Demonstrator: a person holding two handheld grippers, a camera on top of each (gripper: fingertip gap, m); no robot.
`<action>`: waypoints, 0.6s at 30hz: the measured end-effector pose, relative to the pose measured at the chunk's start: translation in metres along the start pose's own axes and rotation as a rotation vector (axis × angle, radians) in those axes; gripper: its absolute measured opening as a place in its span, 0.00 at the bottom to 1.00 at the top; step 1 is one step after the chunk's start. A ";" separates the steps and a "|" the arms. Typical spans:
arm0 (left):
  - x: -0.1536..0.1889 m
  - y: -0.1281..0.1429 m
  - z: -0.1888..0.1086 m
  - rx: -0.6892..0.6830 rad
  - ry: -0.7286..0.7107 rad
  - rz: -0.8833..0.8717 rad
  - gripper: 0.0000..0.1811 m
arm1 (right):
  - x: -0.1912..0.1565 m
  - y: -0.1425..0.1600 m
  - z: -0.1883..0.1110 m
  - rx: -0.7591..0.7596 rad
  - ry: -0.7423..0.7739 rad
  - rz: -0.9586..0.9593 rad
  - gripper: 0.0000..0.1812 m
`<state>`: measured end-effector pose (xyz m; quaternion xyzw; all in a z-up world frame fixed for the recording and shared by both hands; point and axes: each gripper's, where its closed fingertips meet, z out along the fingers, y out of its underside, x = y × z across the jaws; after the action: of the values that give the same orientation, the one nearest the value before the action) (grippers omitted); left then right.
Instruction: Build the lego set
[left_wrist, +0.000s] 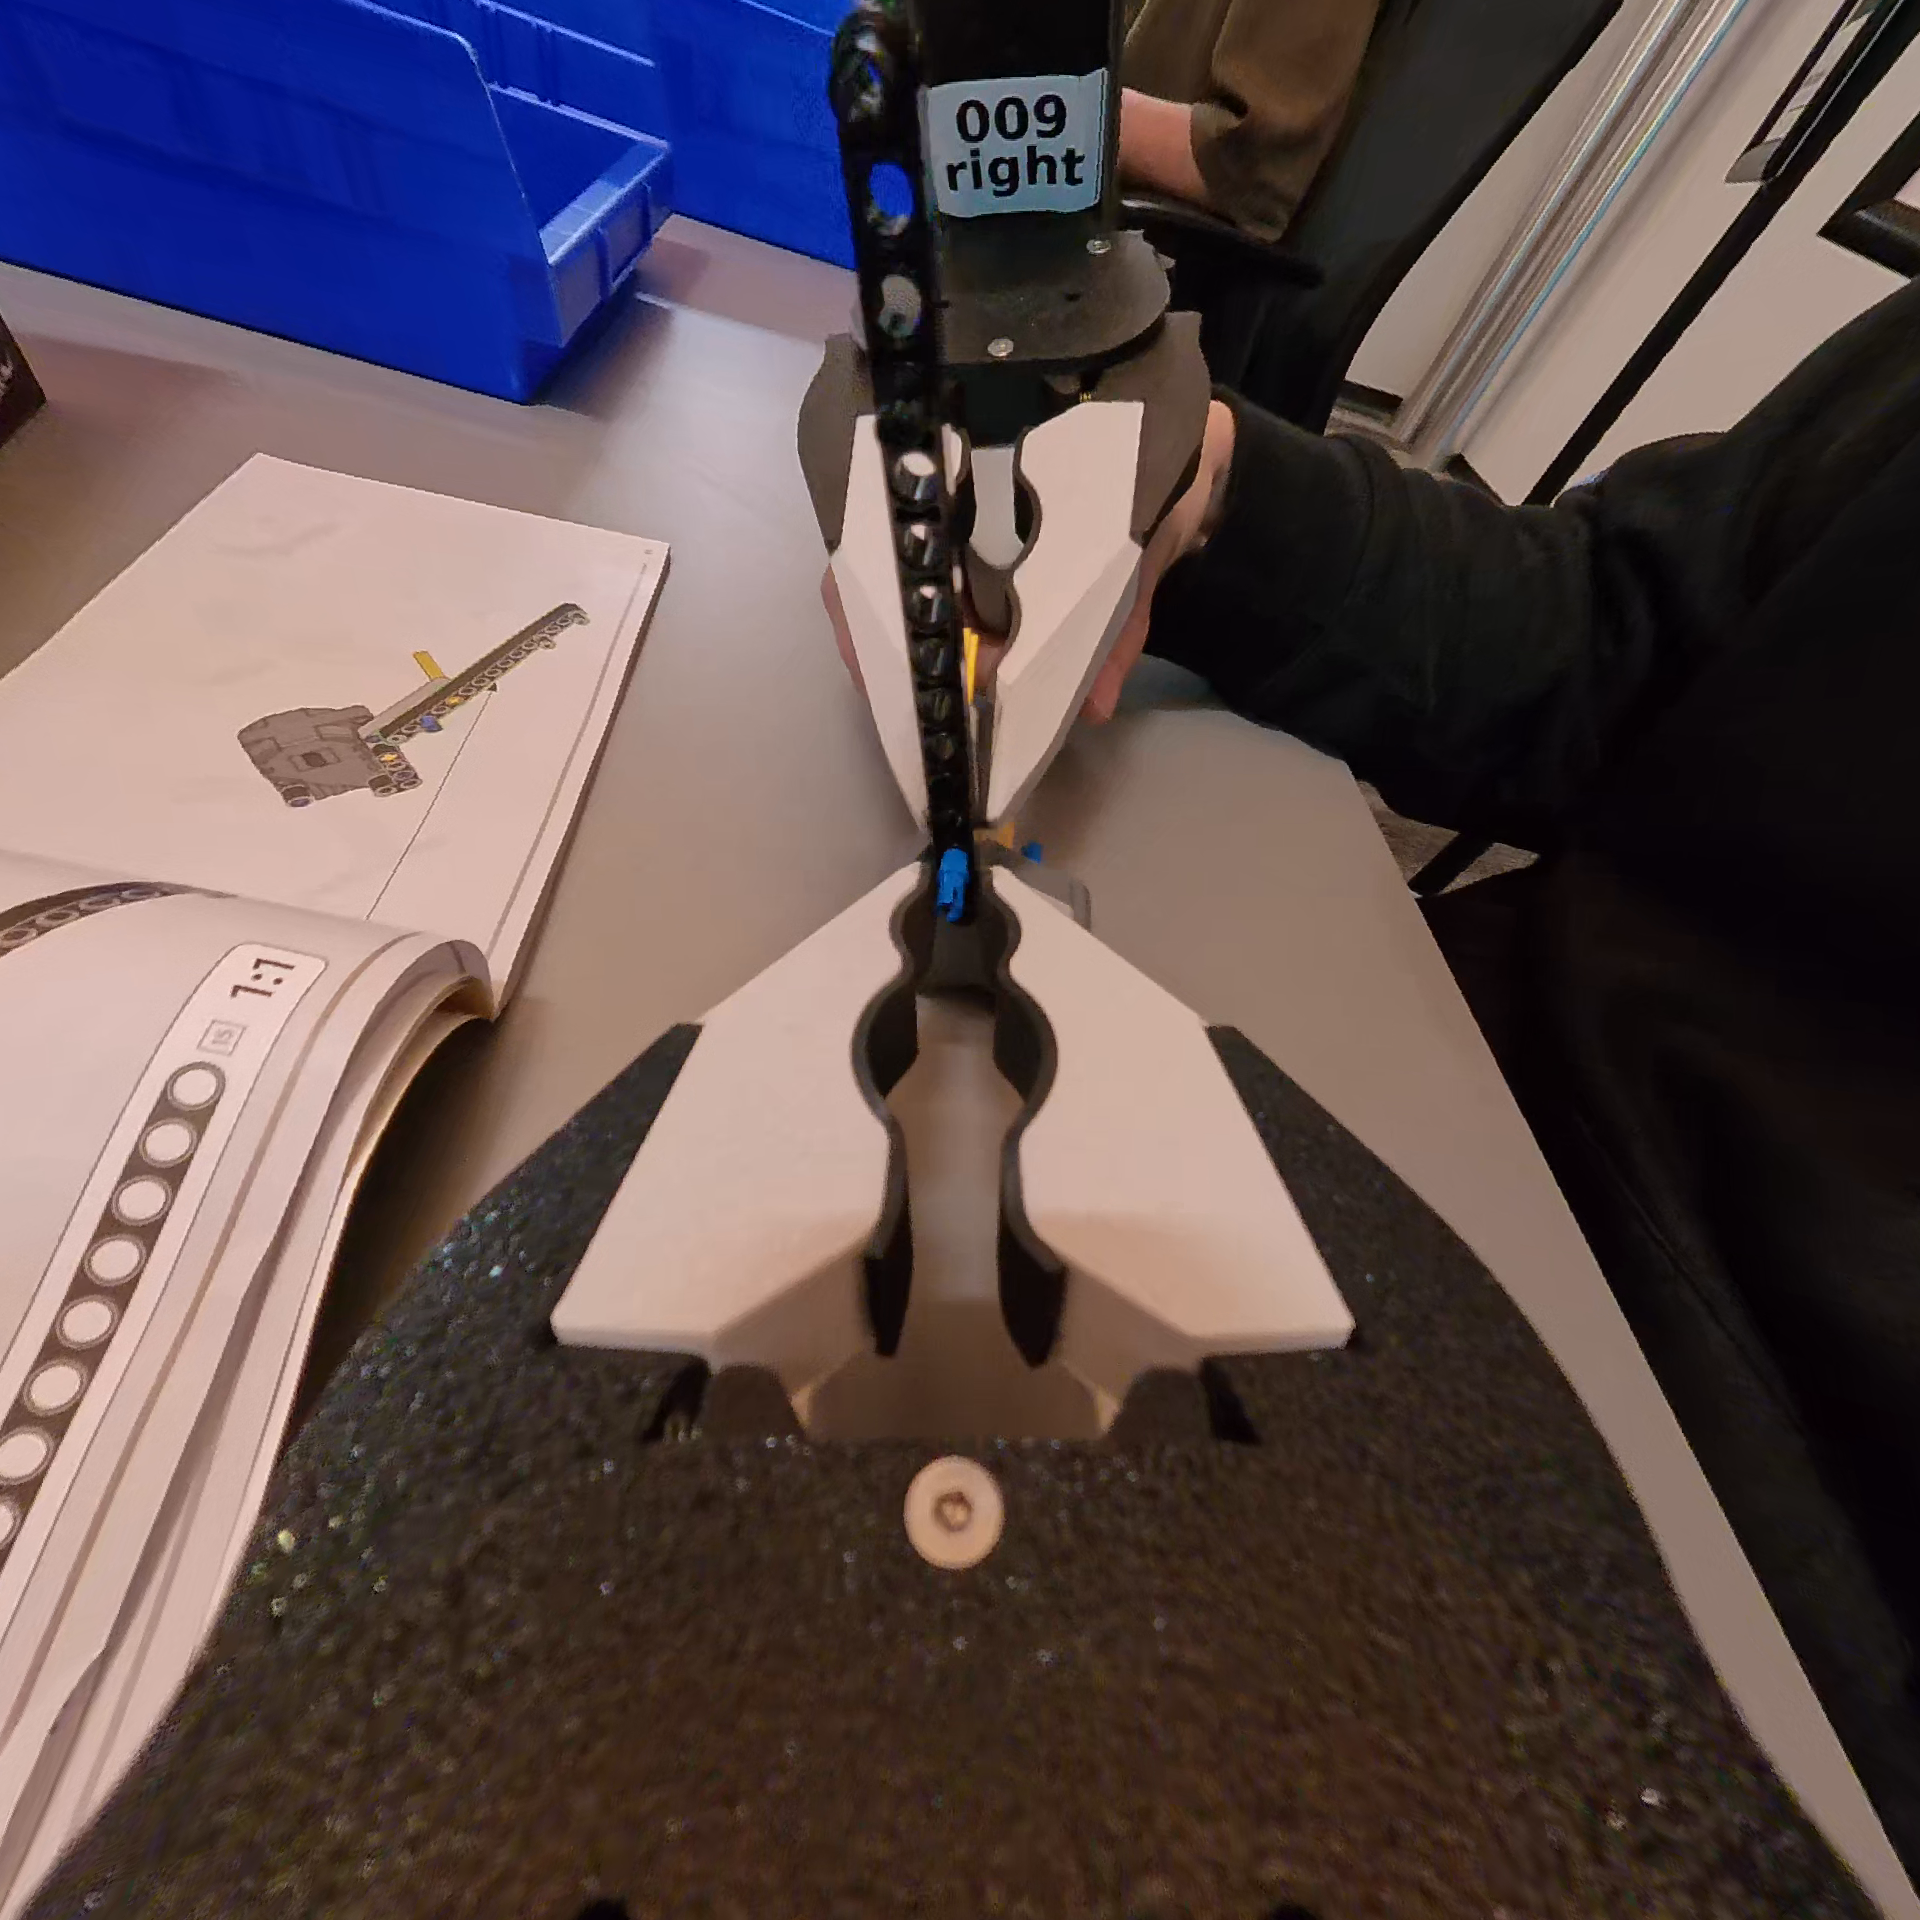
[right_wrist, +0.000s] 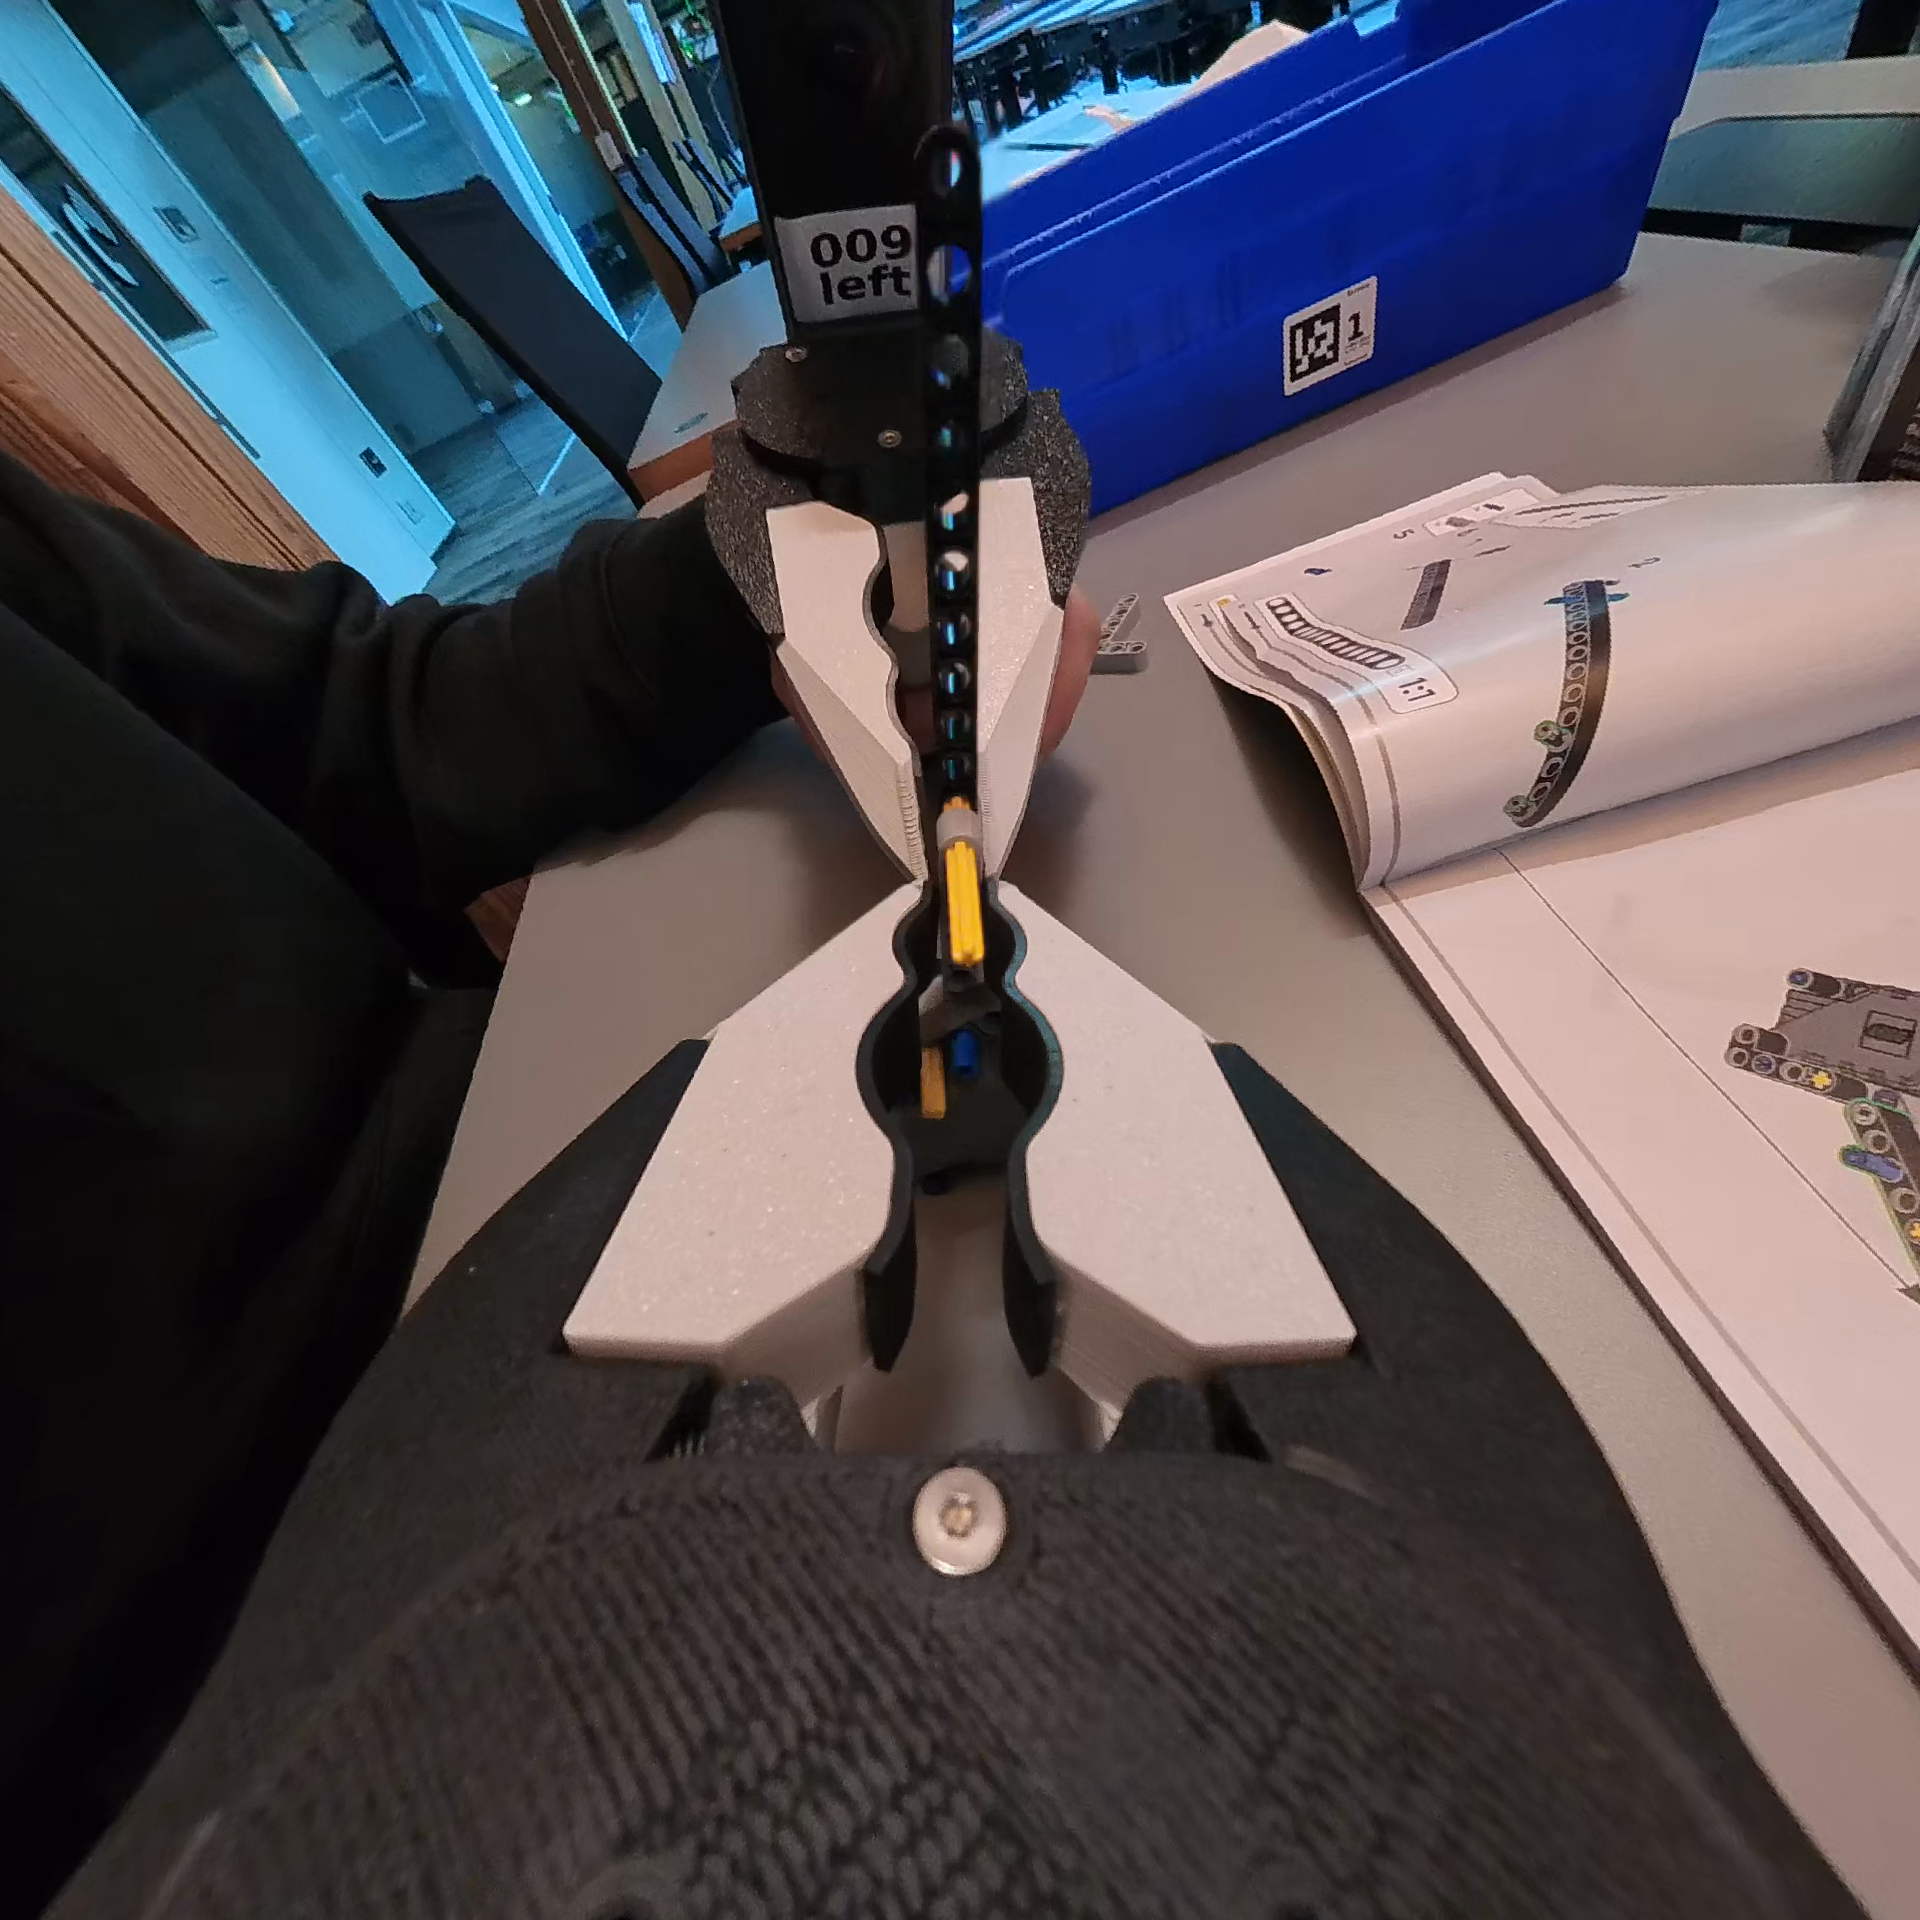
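Two grippers are met tip to tip above the grey table, facing each other. A long black holed beam is held upright between them, its long axis running up from the meeting tips. In the left wrist view, the left gripper is seen closed on a blue pin at the beam's lower end. In the right wrist view, the right gripper is clamped around a yellow axle at that same end. An open instruction booklet lies left, with blue bins beyond it.
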<state>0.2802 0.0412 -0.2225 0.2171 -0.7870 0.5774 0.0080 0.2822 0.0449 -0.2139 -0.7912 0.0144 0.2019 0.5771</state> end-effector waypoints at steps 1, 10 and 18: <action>0.000 0.000 0.000 0.000 -0.005 0.003 0.03 | 0.000 -0.002 -0.001 0.014 0.000 0.003 0.03; 0.000 0.000 0.001 -0.001 -0.003 0.010 0.03 | 0.001 0.003 -0.004 -0.010 0.007 0.001 0.03; 0.000 0.000 0.003 -0.008 -0.012 0.048 0.03 | 0.000 0.004 -0.004 -0.023 0.009 -0.028 0.03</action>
<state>0.2812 0.0388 -0.2231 0.2017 -0.7944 0.5729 -0.0097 0.2821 0.0397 -0.2165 -0.7988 0.0034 0.1903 0.5707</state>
